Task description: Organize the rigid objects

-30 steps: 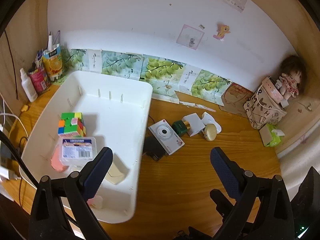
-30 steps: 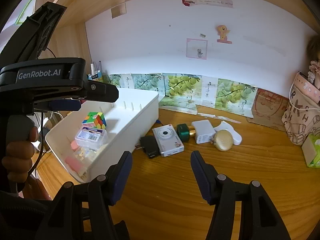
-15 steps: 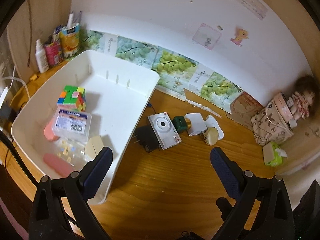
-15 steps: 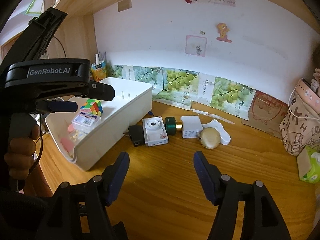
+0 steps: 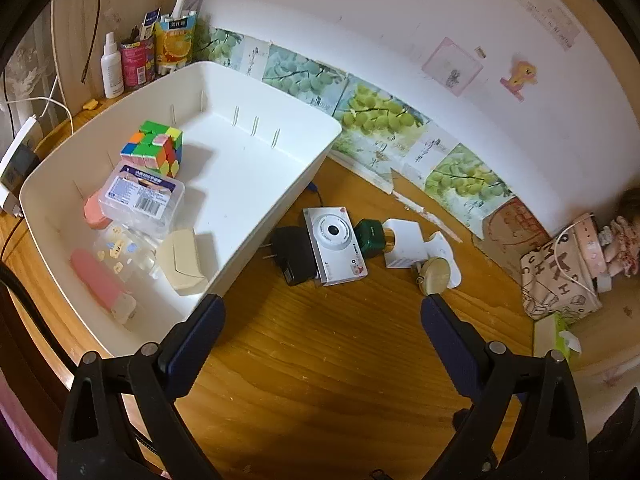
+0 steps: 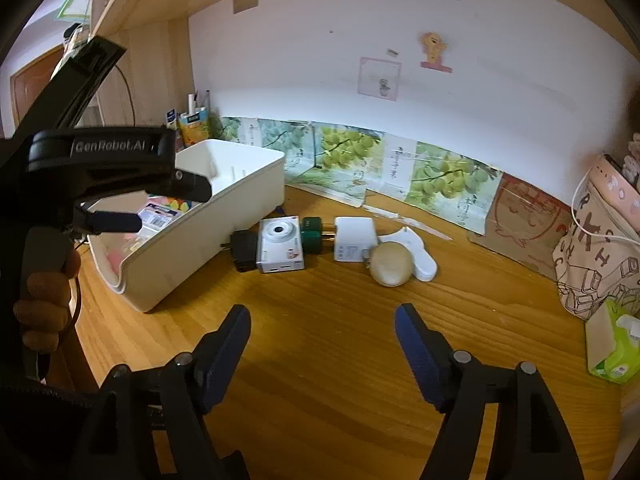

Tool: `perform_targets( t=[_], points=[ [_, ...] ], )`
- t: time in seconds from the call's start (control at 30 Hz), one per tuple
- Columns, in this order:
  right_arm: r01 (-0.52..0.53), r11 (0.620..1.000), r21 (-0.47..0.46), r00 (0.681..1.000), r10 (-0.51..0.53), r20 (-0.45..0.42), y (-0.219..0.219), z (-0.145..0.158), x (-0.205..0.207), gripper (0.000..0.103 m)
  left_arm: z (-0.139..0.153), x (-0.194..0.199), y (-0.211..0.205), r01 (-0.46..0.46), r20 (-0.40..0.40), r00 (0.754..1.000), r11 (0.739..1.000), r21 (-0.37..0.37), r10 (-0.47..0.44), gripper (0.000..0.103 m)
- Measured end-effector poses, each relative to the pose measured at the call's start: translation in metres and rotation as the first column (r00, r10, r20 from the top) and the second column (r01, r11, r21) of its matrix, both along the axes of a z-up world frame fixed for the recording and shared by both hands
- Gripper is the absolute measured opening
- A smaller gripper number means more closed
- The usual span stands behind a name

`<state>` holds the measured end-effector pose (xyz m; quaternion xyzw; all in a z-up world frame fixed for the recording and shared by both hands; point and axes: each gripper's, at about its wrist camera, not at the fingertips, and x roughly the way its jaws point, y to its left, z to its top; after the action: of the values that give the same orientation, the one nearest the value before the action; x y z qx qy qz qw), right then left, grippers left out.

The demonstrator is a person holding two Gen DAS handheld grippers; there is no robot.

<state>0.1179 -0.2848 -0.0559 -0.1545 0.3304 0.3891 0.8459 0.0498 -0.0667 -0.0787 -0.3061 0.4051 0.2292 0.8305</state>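
Right gripper (image 6: 322, 344): jaws opening, nothing between them, poised over bare wooden desk (image 6: 340, 360). Left gripper (image 5: 320, 320): jaws wide apart and empty. Ahead of both claws lies a row of loose objects: black adapter (image 6: 244, 250), white camera (image 6: 280, 246), green block (image 6: 313, 234), white charger (image 6: 354, 238) and round gold case (image 6: 390, 264). The white bin (image 5: 256, 184) stands ahead and to the left.

The step in hand is judged to be an approach to this row. A sound grasp would centre one object between the pads and clear its neighbours, which touch.

The left wrist view alone shows the bin's contents, including a colour cube (image 5: 154, 148) and a clear box (image 5: 142, 198). The right wrist view alone shows the hand (image 6: 44, 300) holding the left gripper.
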Motion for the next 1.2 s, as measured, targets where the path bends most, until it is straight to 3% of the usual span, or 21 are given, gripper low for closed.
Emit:
perform_targets(
  t=[0.33, 0.7, 1.2],
  points=[
    [0.038, 0.999, 0.008, 0.999, -0.038, -0.016, -0.006, -0.002, 0.038, 0.076, -0.026, 0.026, -0.005, -0.021, -0.118, 0.993, 0.999, -0.045, 0.015, 0.099],
    [0.074, 0.997, 0.028, 0.997, -0.073, -0.039, 0.003, -0.008, 0.095, 0.08, -0.037, 0.058, 0.003, -0.073, -0.164, 0.985, 0.994, -0.086, 0.058, 0.099],
    [0.1, 0.995, -0.007, 0.961, -0.098, -0.257, 0.027, -0.065, 0.145, 0.08, -0.073, 0.1, 0.02, -0.181, -0.308, 0.943, 0.969, -0.17, 0.122, 0.099]
  ],
)
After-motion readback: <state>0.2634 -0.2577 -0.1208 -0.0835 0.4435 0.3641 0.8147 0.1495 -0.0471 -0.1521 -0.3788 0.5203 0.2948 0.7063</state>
